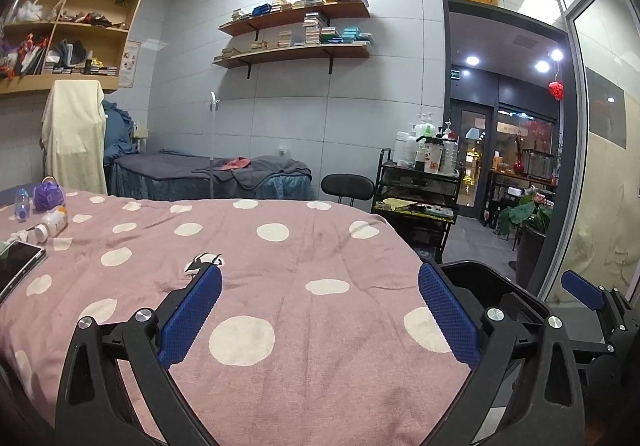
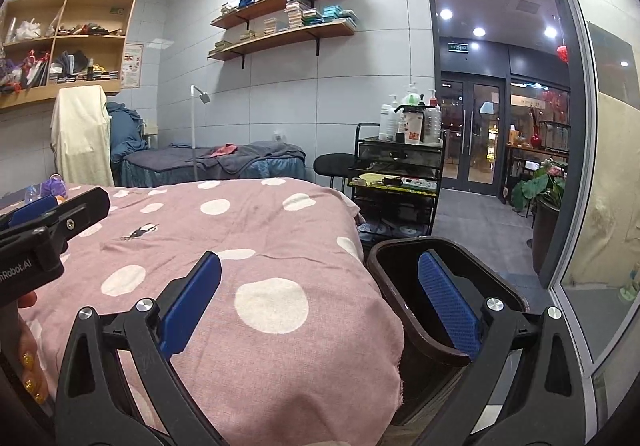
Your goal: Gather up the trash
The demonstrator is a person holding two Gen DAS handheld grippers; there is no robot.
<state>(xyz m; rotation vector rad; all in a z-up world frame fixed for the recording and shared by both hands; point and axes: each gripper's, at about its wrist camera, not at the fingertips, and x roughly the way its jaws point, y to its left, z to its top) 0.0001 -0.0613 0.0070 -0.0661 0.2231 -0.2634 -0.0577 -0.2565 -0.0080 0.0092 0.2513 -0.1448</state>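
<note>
Both claws hang spread and empty over the pink dotted bedspread. The left gripper points level across the bed; the right gripper straddles the bed's corner, one finger above the dark trash bin at 4 o'clock. Only the left view shows the bottles, wrapper and phone at 9 o'clock. Only the right view shows fingers with yellow nails gripping the left handle.

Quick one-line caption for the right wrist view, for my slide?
Open right gripper above a polka-dot bedspread, dark bin at the bed's edge.
</note>
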